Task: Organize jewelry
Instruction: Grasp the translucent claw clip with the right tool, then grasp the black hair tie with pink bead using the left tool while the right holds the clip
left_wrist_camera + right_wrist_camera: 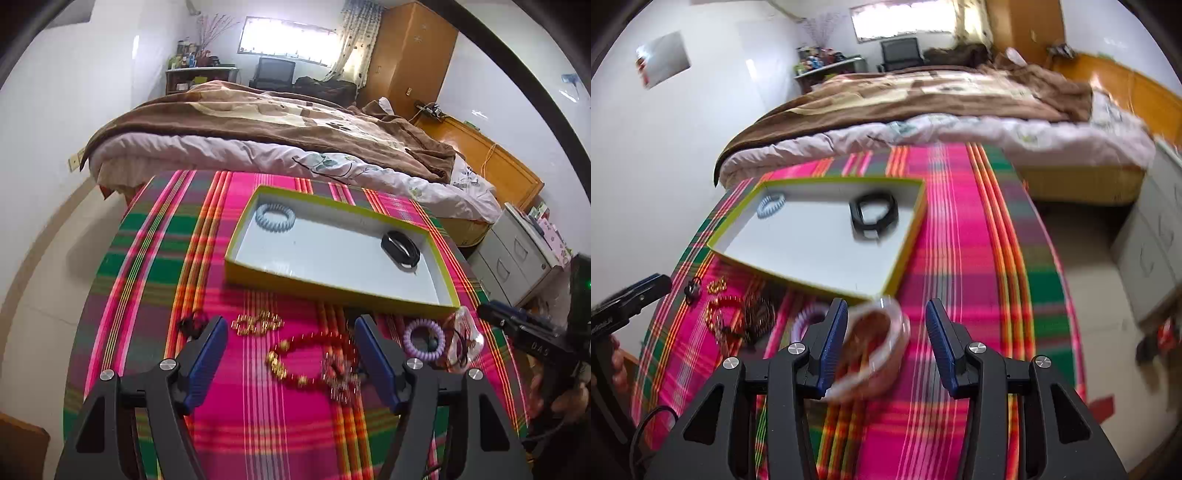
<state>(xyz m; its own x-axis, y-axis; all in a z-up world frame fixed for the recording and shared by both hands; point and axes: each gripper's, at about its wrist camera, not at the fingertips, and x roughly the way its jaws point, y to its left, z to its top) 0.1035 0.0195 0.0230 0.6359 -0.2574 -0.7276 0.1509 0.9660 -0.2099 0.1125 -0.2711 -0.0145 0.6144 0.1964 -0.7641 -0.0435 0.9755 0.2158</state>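
This is a bedroom in a home. A wide bed (pixel 280 140) fills the middle of the room under a rumpled brown blanket (pixel 314 122) and a pale flowered quilt (pixel 332 162), with a wooden headboard (pixel 495 162) and a tall wooden wardrobe (pixel 413 51) along one wall. Past the bed a curtained window (pixel 288 37) lights a black chair (pixel 275 72) and a cluttered shelf (pixel 195 70), and in front stands a table under a bright pink and green plaid cloth (pixel 155 266).

Counter (pixel 155 266) under bright plaid cloth: yellow-rimmed tray (pixel 332 288), red bead bracelet (pixel 310 354), gold chain (pixel 258 323), lilac coil tie (pixel 423 338), clear bangle (pixel 875 343).
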